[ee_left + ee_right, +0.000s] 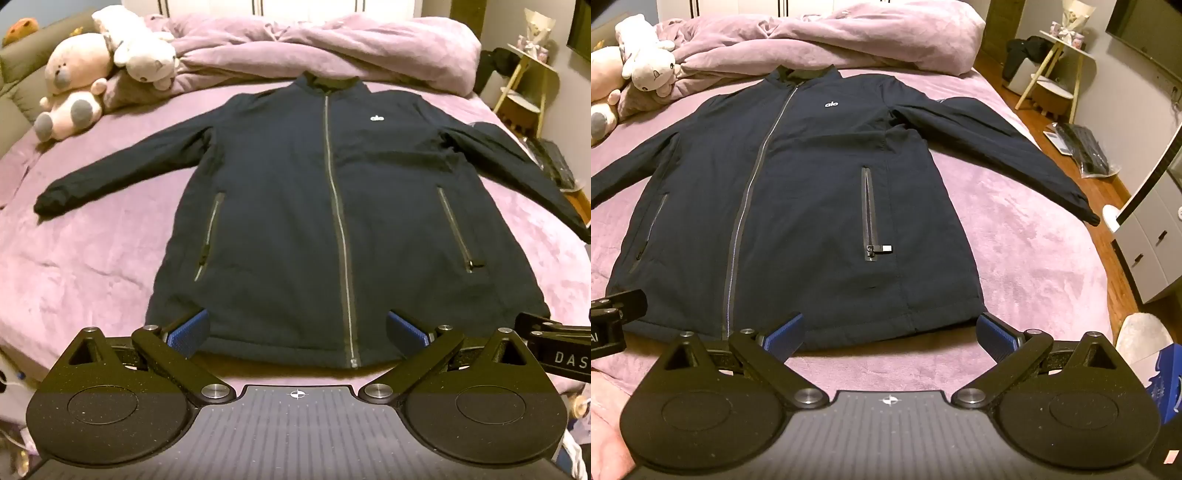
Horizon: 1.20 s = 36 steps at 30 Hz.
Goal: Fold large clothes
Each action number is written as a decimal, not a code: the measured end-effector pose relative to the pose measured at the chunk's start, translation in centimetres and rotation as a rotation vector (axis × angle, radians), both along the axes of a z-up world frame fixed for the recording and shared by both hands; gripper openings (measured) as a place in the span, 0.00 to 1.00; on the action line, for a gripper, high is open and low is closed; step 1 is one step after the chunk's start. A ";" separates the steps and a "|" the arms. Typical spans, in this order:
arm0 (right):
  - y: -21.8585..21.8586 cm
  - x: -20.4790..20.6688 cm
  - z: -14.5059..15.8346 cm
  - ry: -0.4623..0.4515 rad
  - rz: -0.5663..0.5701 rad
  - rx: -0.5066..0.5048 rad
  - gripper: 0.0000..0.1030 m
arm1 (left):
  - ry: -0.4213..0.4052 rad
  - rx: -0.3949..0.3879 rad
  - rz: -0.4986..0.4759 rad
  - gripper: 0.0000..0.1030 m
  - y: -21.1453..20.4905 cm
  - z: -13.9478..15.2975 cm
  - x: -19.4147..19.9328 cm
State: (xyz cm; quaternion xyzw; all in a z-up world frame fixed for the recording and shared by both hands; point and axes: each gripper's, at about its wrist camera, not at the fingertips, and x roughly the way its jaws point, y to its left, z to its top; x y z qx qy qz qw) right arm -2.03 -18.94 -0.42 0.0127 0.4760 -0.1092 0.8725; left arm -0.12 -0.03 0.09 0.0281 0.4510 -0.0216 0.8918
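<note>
You are holding the left gripper (pixel 297 332) low in the left wrist view with its blue-padded fingers (pixel 188 332) spread wide apart, nothing between them but the hem of the jacket (pixel 295 206) lying beyond. You are holding the right gripper (pixel 890 334) the same way at the bottom of the right wrist view, its fingers (pixel 785 334) standing fully apart and gripping nothing, and its body is also poking into the lower right edge of the left wrist view. The dark navy jacket is lying flat, front side up and zipped, in the middle of both frames, collar toward the top, hem just above the fingertips. Its central zipper (pixel 340 236) is running from collar to hem, with a zipped pocket (pixel 870 214) on each side and a small white logo (pixel 376 118) on the chest. Both sleeves are stretching outward and down: one is reaching the left middle of the left wrist view, the other the right middle of the right wrist view. The jacket is resting on a purple bedspread (pixel 92 258). A rumpled purple duvet (pixel 295 40) is bunching along the top of the frame, and plush toys (pixel 96 74) are sitting at the upper left. A small side table (pixel 1060 66) is standing at the upper right on the wooden floor.
</note>
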 end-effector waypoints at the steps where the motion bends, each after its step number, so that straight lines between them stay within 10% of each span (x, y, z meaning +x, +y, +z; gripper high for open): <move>1: 0.0 0.0 0.0 -0.004 0.000 0.006 0.96 | -0.004 -0.002 -0.001 1.00 0.0 0.1 -0.1; 36: 0.1 -0.1 0.2 0.002 0.007 -0.004 0.96 | 0.028 0.000 0.016 1.00 0.2 0.0 0.2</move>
